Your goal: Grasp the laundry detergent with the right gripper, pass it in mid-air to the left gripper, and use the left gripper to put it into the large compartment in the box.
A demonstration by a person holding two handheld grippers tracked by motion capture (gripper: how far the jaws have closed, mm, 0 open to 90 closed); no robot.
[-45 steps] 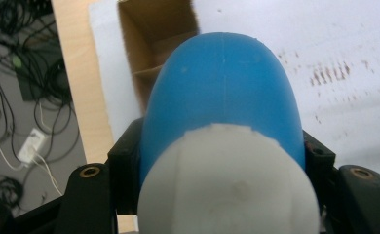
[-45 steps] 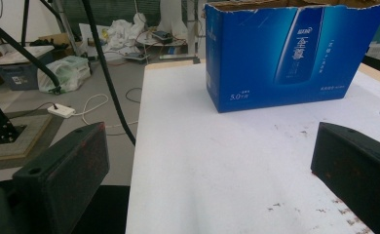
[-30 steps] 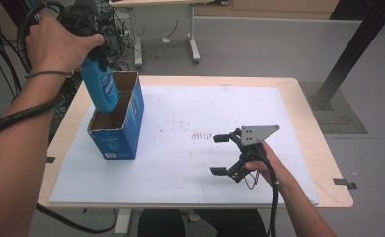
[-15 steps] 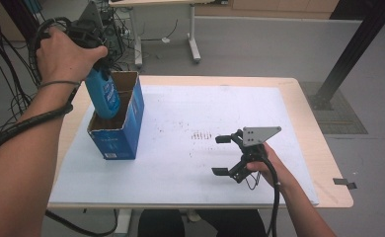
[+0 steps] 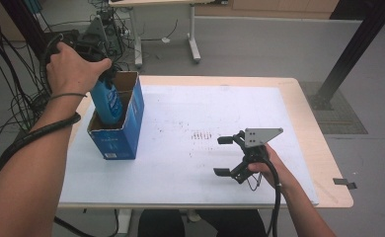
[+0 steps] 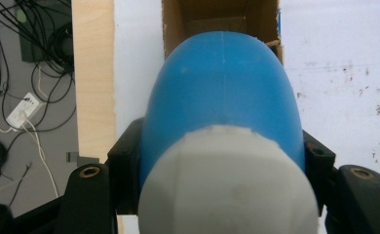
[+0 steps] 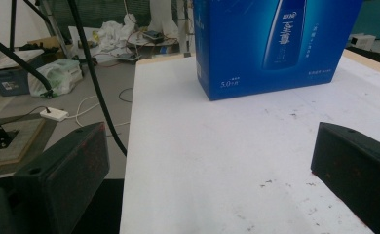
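White table; left tool view alone shows bottle cap.

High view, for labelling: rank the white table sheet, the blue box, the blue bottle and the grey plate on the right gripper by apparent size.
1. White table sheet
2. Blue box
3. Blue bottle, partly sunk in the box, so only its exposed part counts
4. Grey plate

Blue bottle (white cap) — blue box, brown inside.
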